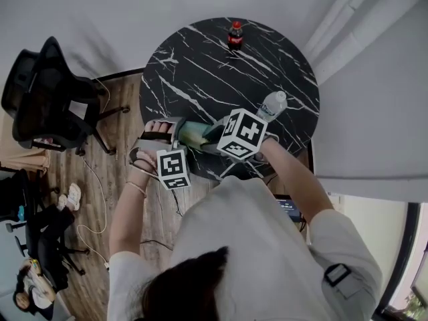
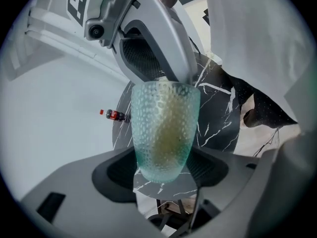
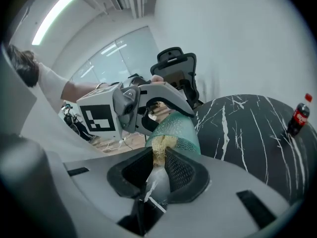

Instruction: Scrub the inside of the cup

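A translucent green dimpled cup [image 2: 164, 133] lies on its side in the air over the near edge of the table, and my left gripper [image 2: 166, 165] is shut on its lower half. A yellowish scrubbing sponge [image 3: 159, 150] is pinched between the pads of my right gripper [image 3: 159, 156], which is shut on it. The sponge reaches into the cup [image 3: 179, 133] through its mouth and shows as a yellow mass [image 2: 166, 125] behind the dimpled wall. In the head view the cup [image 1: 190, 134] sits between the left gripper [image 1: 159, 138] and the right gripper [image 1: 208, 136].
The round black marble table [image 1: 200, 65] carries a small cola bottle [image 1: 235, 35] at its far edge and a clear water bottle [image 1: 272, 105] just beyond my right gripper. A black office chair [image 1: 47, 99] stands on the wood floor to the left.
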Available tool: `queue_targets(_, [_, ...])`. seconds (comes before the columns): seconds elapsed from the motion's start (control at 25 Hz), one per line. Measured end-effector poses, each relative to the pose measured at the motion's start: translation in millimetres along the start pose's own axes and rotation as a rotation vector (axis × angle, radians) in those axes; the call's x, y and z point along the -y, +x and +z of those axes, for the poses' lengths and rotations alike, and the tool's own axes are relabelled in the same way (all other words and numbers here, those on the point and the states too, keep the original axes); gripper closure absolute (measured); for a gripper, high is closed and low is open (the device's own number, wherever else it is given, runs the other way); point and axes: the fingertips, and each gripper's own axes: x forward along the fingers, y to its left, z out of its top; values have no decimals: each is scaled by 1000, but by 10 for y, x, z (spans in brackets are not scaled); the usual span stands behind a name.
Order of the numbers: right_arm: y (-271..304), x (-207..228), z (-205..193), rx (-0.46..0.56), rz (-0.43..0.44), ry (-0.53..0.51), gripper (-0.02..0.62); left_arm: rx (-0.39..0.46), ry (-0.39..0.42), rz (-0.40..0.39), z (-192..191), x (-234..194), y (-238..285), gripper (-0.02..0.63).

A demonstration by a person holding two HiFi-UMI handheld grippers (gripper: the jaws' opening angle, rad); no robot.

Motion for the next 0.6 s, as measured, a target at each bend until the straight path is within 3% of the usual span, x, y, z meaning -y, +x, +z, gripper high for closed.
queue_targets(0.6, [-78, 10, 122, 158, 135, 261, 508, -32, -45, 14, -60, 9, 24, 291])
